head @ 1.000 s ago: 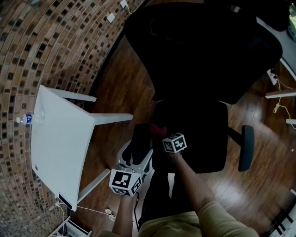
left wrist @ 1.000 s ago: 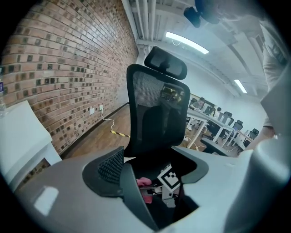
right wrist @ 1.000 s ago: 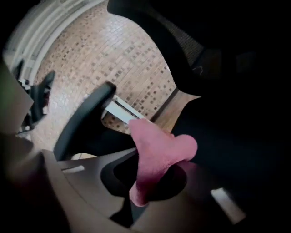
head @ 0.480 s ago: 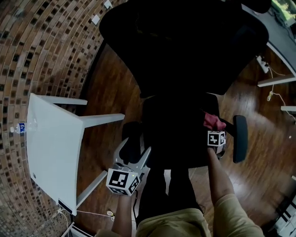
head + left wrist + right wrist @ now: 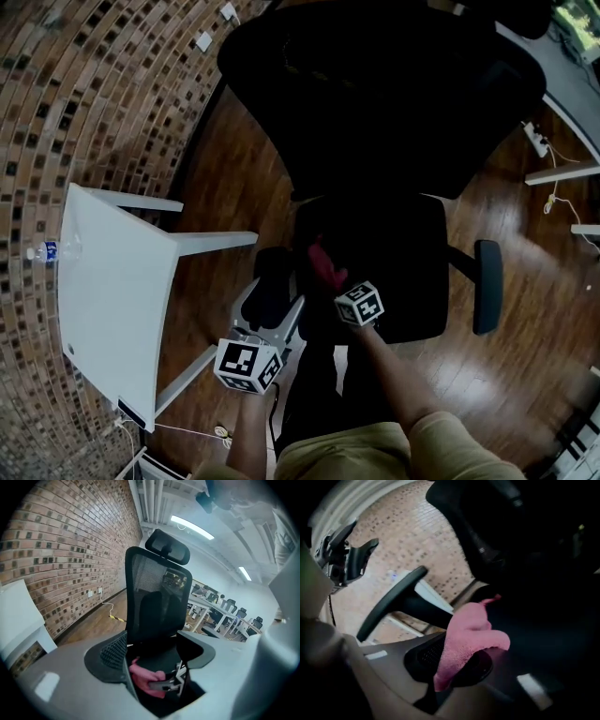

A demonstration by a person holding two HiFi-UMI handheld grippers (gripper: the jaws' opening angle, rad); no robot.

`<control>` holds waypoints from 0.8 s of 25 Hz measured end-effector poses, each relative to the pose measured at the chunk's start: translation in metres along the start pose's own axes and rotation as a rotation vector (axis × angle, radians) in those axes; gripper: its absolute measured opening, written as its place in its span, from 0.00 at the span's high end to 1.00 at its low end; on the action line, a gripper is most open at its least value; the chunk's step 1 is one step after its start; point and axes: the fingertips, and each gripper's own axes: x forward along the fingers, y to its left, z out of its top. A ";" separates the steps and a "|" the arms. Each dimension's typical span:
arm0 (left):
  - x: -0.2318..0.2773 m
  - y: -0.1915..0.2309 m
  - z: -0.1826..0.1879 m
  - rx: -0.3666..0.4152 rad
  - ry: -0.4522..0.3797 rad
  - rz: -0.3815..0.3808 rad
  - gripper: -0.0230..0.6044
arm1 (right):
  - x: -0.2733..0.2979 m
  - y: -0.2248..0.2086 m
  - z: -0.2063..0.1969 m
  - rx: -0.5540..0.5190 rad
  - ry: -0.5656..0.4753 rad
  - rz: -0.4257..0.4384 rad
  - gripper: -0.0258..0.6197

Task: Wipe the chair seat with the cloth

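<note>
- Right claw (image 5: 457, 665) is clamped tight on the pink cloth (image 5: 471, 634), with a wad of it bulging up out of the jaws.
- In the head view that cloth (image 5: 325, 264) sits down on the chair seat (image 5: 394, 281), at its left front part, just beside the left armrest (image 5: 270, 286). The right claw (image 5: 333, 281) is right behind it.
- Left claw (image 5: 157, 656) is spread wide and grips nothing. Its jaws frame the seat (image 5: 164, 656), the cloth (image 5: 143, 677) and the other claw's tips across the gap.
- From above, the left claw (image 5: 277, 314) hangs off the seat's left front corner, close to the left armrest. Whether it touches the armrest cannot be told.
- Only one container is in play: a water bottle (image 5: 45, 251) at the far edge of the white tabletop (image 5: 112, 309), left of the chair. Its contents cannot be made out.
- The count: one cloth, one black office chair (image 5: 384, 103) with two armrests, the right armrest (image 5: 487, 286) out on the far side, one tabletop, one bottle and two claws.
</note>
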 end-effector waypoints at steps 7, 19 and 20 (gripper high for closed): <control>-0.020 0.017 -0.003 0.005 0.010 0.037 0.45 | 0.046 -0.013 -0.045 -0.121 0.294 -0.236 0.93; -0.005 0.003 -0.016 -0.026 0.020 -0.043 0.45 | -0.277 -0.246 -0.095 -0.002 0.334 -1.037 0.93; -0.005 0.001 -0.017 -0.028 0.022 -0.046 0.45 | -0.273 -0.242 -0.098 0.063 0.303 -1.032 0.93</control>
